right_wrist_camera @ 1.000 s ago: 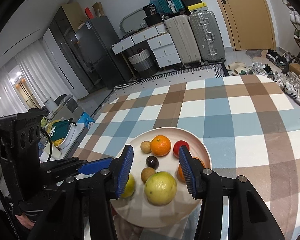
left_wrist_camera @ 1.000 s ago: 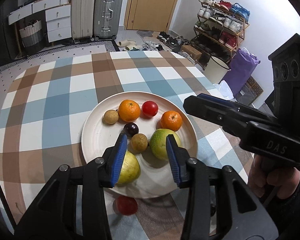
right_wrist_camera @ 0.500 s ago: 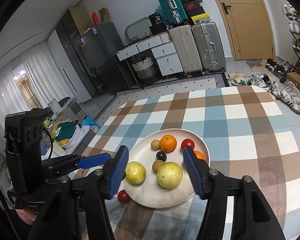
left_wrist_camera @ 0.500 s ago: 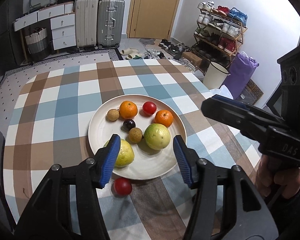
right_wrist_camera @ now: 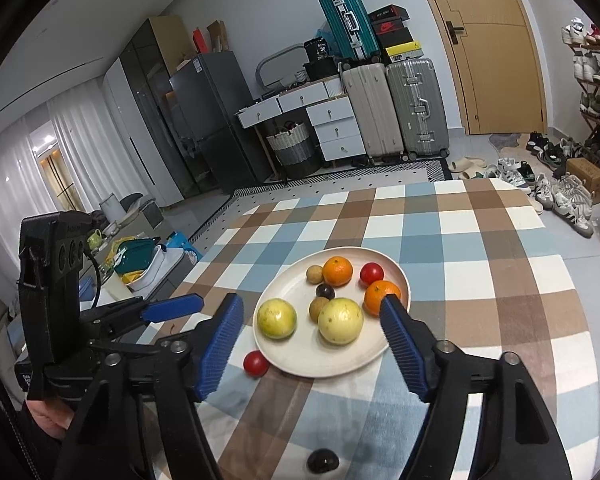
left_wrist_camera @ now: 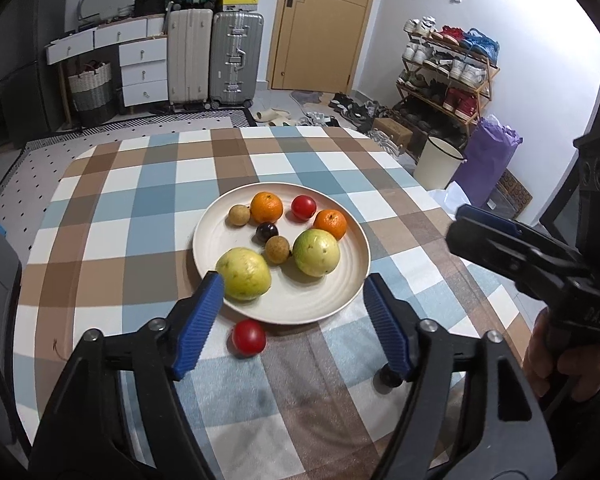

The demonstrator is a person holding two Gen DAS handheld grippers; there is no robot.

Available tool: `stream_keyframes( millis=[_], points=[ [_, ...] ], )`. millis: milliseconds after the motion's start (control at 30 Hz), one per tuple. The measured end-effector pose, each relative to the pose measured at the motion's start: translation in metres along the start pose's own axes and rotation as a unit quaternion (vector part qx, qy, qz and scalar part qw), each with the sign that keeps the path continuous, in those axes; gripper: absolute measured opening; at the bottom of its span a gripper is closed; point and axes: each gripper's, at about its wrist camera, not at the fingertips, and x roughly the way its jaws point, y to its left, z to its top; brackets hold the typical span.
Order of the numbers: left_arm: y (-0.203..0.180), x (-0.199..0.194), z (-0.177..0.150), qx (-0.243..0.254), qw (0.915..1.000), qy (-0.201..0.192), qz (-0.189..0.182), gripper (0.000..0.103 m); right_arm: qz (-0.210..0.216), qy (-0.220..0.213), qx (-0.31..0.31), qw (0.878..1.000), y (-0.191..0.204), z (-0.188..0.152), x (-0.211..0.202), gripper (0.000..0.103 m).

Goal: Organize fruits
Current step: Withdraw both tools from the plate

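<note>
A cream plate (left_wrist_camera: pixel 340 304) (right_wrist_camera: pixel 340 364) on the checked tablecloth holds two yellow-green guavas (left_wrist_camera: pixel 244 274) (left_wrist_camera: pixel 316 252), two oranges (left_wrist_camera: pixel 266 207) (left_wrist_camera: pixel 331 223), a red tomato (left_wrist_camera: pixel 303 207), a dark plum and two small brown fruits. A red tomato (left_wrist_camera: pixel 249 337) (right_wrist_camera: pixel 256 363) lies on the cloth at the plate's near edge. A dark fruit (right_wrist_camera: pixel 322 461) (left_wrist_camera: pixel 388 378) lies on the cloth nearer me. My left gripper (left_wrist_camera: pixel 294 320) is open and empty above the loose tomato. My right gripper (right_wrist_camera: pixel 312 340) is open and empty over the plate's near side.
The table's edges (left_wrist_camera: pixel 420 184) fall off at right and far side. Suitcases (left_wrist_camera: pixel 212 60), drawers and a basket stand behind. A shoe rack (left_wrist_camera: pixel 448 76), a white bin (left_wrist_camera: pixel 438 162) and a purple bag stand at right.
Both grippers have drawn back and up from the plate and their jaws have opened wider. The loose tomato and a dark fruit on the cloth have come into view.
</note>
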Motion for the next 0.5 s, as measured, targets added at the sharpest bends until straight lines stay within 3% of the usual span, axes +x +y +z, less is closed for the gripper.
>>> stream_keyframes(
  millis=[133,200,500],
  points=[
    [0.005,-0.002,-0.018,-0.013,0.9998,0.001,0.014,0.079,-0.003,0.003,-0.01,1.0,0.004,-0.014,-0.004,0.08],
    [0.006,0.0,-0.027,-0.018,0.9997,0.01,0.013,0.079,-0.003,0.006,-0.011,1.0,0.004,-0.021,-0.005,0.088],
    [0.012,0.003,-0.057,-0.038,0.9984,0.02,0.037,0.082,-0.018,0.031,-0.012,0.999,0.002,-0.056,-0.006,0.092]
  ],
)
